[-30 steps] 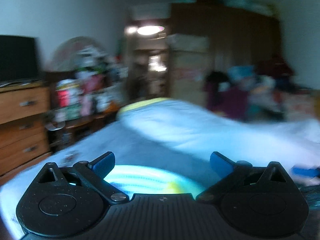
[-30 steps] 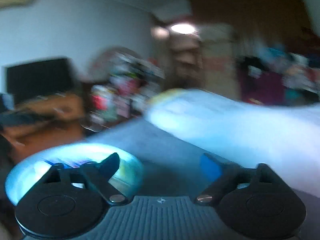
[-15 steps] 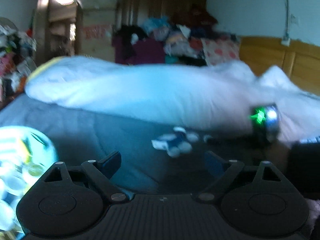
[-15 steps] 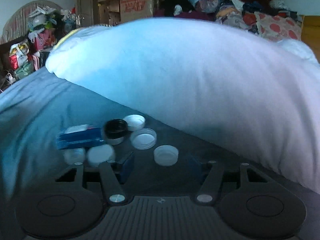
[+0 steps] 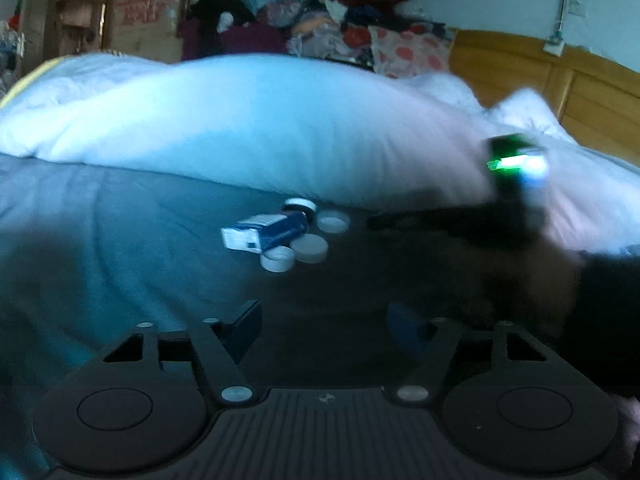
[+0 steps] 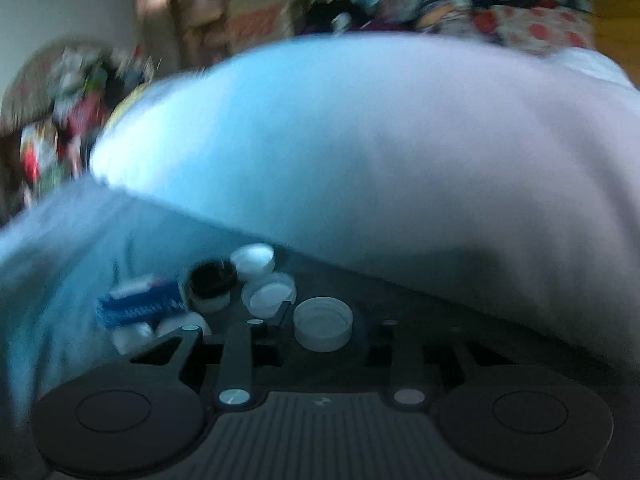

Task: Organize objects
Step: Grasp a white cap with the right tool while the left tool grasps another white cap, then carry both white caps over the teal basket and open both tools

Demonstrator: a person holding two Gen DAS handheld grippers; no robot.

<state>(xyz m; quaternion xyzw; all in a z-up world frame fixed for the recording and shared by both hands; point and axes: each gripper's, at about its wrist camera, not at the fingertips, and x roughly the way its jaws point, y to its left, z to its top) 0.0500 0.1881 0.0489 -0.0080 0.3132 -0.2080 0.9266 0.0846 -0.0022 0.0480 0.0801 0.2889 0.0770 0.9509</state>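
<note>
— What is changing, going from the left side across?

— The left gripper (image 5: 324, 320) is swinging away from the round striped dish it was over a second ago; that dish is gone from its view. Its jaws are standing wide with nothing between them, hovering over the grey-blue bedsheet (image 5: 120, 240). Ahead of it the small blue-and-white rectangular carton (image 5: 266, 234) is lying among the white plastic bottle caps (image 5: 308, 249).

— And on the right?

— The right gripper (image 6: 324, 322) is closing in on that same cluster, nearer than half a second ago. Its jaws are open wide, and a single white round cap (image 6: 323, 323) is sitting just at its fingers. The black-lined lid (image 6: 213, 280) is lying left of it, beneath the big white duvet (image 6: 380, 152).

— Meaning?

— Probably a pickup is starting, cap first. Blur is hiding whether anything is touching.
</note>
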